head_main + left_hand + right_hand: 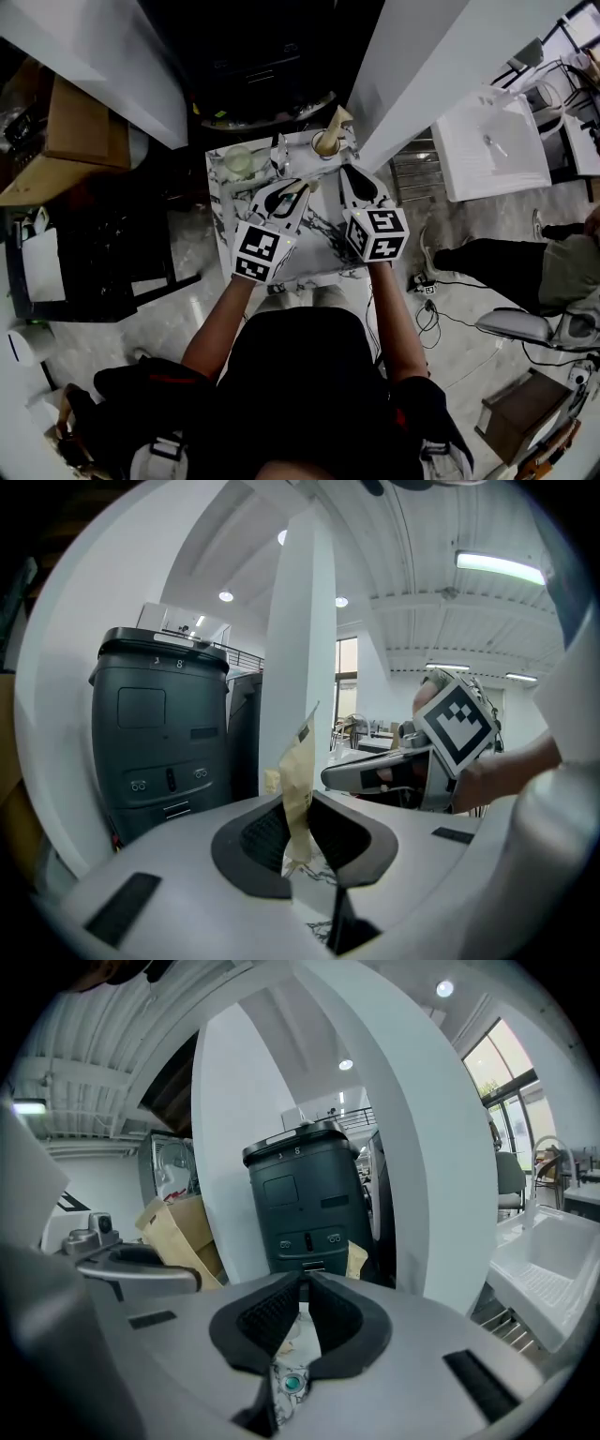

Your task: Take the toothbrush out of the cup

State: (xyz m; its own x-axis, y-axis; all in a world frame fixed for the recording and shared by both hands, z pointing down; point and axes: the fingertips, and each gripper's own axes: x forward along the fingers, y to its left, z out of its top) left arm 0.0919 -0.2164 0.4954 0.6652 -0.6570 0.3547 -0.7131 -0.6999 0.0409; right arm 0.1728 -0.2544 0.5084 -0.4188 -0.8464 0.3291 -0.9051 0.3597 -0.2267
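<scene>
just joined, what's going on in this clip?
A person works two handheld tools over a small marble table. The left tool is clamped on a tan paper packet, apparently a wrapped toothbrush, held apart from the cup at the table's far edge. Another tan packet stands in that cup. The right tool is shut and empty.

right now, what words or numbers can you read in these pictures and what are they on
"8": on the lid of the dark bin; the mark beside it is too blurred to read.
Paper packet in the left gripper: small dark label, unreadable.
Marker cubes: black-and-white squares, no words.
</scene>
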